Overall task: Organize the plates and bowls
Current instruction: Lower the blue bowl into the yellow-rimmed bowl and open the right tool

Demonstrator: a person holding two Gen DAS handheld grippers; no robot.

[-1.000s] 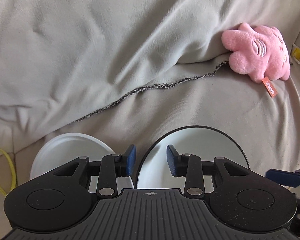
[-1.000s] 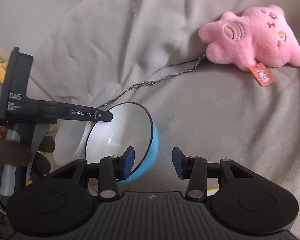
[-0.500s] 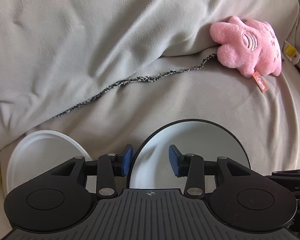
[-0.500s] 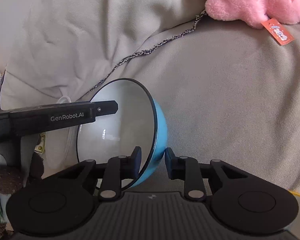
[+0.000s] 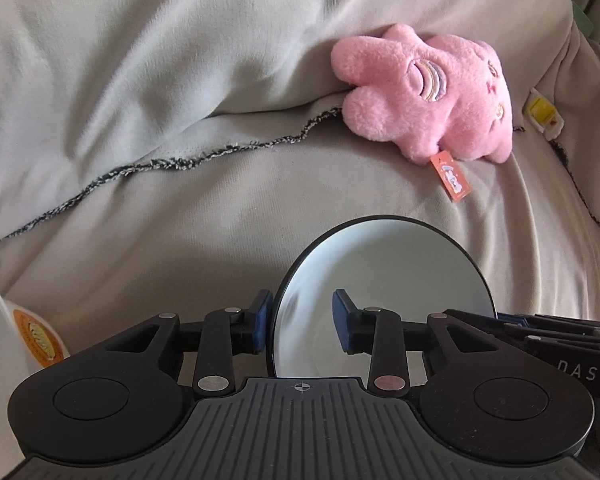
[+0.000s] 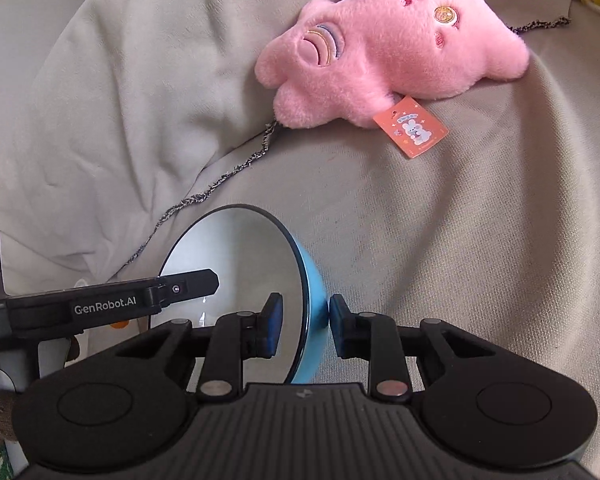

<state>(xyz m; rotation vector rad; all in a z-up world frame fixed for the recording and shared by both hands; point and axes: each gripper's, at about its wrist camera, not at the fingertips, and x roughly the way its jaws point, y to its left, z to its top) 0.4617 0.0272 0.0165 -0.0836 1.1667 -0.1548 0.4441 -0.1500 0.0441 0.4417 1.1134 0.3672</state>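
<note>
Beige blanket fabric (image 5: 204, 216) covers the whole work surface, soft and creased, with a raised fold across the upper left and a dark frayed hem (image 5: 172, 164) running diagonally along the fold's lower edge. On this fabric, low in both views and close to the cameras, stands the blue bowl (image 6: 314, 308), white inside with a thin dark rim, tilted so that its opening faces left in the right wrist view. The right gripper (image 6: 304, 324) pinches the bowl's right-hand wall: one blue pad lies inside the bowl, the other presses against the blue outer wall. The left gripper (image 5: 298, 324) straddles the opposite rim; its jaws are closing, with the rim between them; the left pad stands just outside the rim and the right pad hangs inside the bowl apart from the wall, so no firm contact shows. In the right wrist view, a finger of the left gripper reaches across the bowl's opening from the left. Open fabric lies beyond the bowl's far rim and to its right, unobstructed up to the pink plush toy (image 6: 384, 52), which rests well apart from the bowl against the fold, its orange tag (image 6: 410, 126) lying flat on the blanket. At the far left edge of the left wrist view, a white plate (image 5: 4, 344) with an orange label shows partly, apart from the bowl. A small yellow-and-white object (image 5: 542, 114) lies right of the toy; what it is cannot be told.
</note>
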